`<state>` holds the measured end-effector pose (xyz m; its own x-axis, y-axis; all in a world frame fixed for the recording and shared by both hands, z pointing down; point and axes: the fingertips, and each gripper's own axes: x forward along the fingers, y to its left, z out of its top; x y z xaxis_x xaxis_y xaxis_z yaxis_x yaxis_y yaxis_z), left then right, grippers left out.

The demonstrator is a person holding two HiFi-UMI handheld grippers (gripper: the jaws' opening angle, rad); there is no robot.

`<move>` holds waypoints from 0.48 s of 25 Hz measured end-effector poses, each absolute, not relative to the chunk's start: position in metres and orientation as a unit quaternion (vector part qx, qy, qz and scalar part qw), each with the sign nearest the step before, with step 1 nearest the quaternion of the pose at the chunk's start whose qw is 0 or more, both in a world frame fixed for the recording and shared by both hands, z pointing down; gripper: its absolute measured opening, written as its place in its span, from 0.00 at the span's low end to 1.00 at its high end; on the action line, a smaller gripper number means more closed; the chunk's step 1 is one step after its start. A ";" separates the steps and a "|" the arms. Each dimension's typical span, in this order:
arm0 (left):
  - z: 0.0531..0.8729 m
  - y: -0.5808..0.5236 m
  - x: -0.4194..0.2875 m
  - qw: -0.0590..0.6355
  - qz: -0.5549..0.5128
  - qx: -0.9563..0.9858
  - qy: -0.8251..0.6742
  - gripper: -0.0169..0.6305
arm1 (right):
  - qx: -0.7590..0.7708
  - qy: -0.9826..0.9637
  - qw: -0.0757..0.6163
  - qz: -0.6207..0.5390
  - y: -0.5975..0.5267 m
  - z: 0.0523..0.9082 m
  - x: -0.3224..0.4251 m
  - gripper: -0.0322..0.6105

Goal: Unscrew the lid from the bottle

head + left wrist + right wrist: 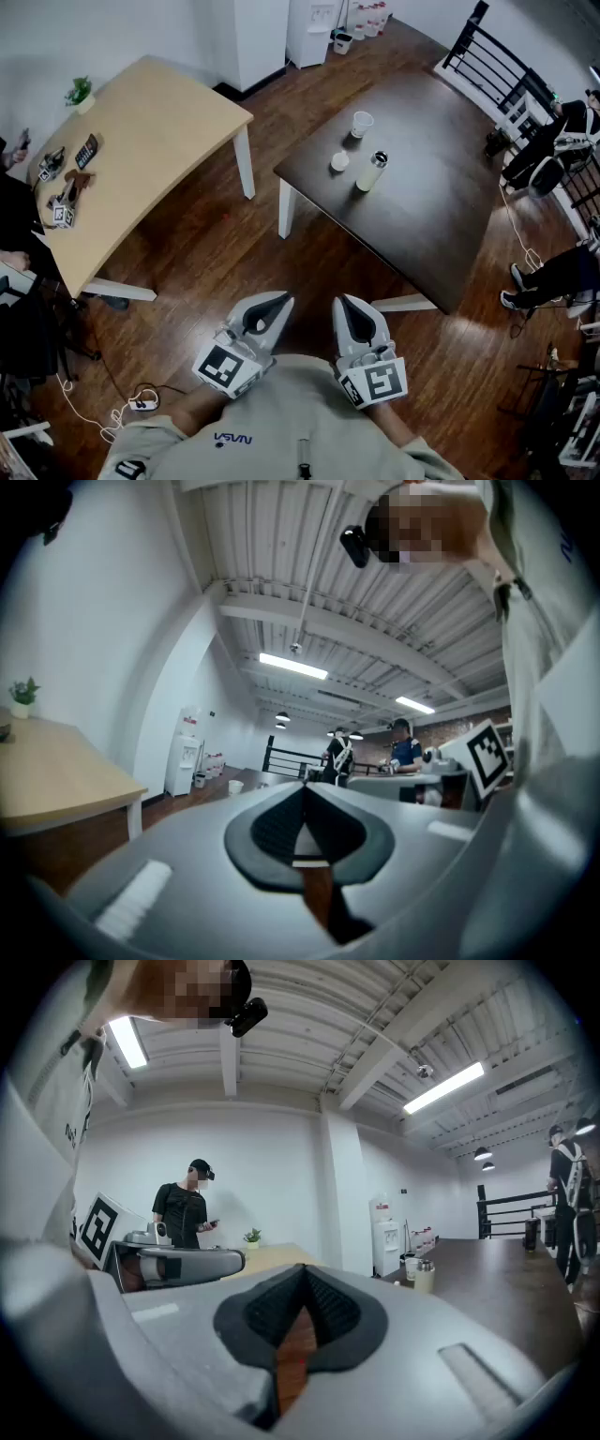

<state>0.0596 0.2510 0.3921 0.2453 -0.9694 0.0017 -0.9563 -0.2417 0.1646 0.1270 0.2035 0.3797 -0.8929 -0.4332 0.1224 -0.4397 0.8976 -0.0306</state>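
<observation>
We judge the unscrewing as not shown done. In the head view the bottle (371, 174) stands upright near the middle of the dark table (441, 225). Its dark lid (380, 157) seems to sit on the neck, though it is small at this range. A lid that is on fits a bottle that has to be opened as well as one that has been closed again, and we cannot choose between the two.

Neither gripper has any hold on it. The left gripper (279, 300) and the right gripper (349, 302) hang off the dark table, on its near side and well apart from it. Each has its jaws pressed together with nothing between them.

Only the head view gives us the layout. It shows a cup (362, 123) toward the far side of the dark table and a small white round thing (339, 161) near its middle; we cannot tell what that thing is.

The two gripper views settle the jaws, since in each the ribbed pads meet along one line. The right gripper view also looks level across the dark table and shows the bottle from the side, capped. We find no bottle in the left gripper view. It shows the right gripper's marker cube (487, 752) and people (405, 747) beyond the dark table.
</observation>
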 end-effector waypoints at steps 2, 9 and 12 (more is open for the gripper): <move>0.394 0.256 0.092 0.075 -0.058 0.785 -0.612 0.03 | 0.219 -0.974 0.052 0.031 0.212 0.380 0.155 0.05; 0.409 0.294 0.159 0.102 -0.054 0.765 -0.634 0.03 | 0.191 -0.978 0.067 0.041 0.249 0.404 0.232 0.05; 0.411 0.304 0.176 0.105 -0.052 0.758 -0.642 0.03 | 0.191 -0.979 0.053 0.049 0.258 0.402 0.249 0.05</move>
<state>0.1756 0.3038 0.4110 0.1703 -0.9838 0.0559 -0.9620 -0.1537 0.2256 0.2488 0.2581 0.4019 -0.9216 -0.3685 0.1217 -0.3788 0.9223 -0.0761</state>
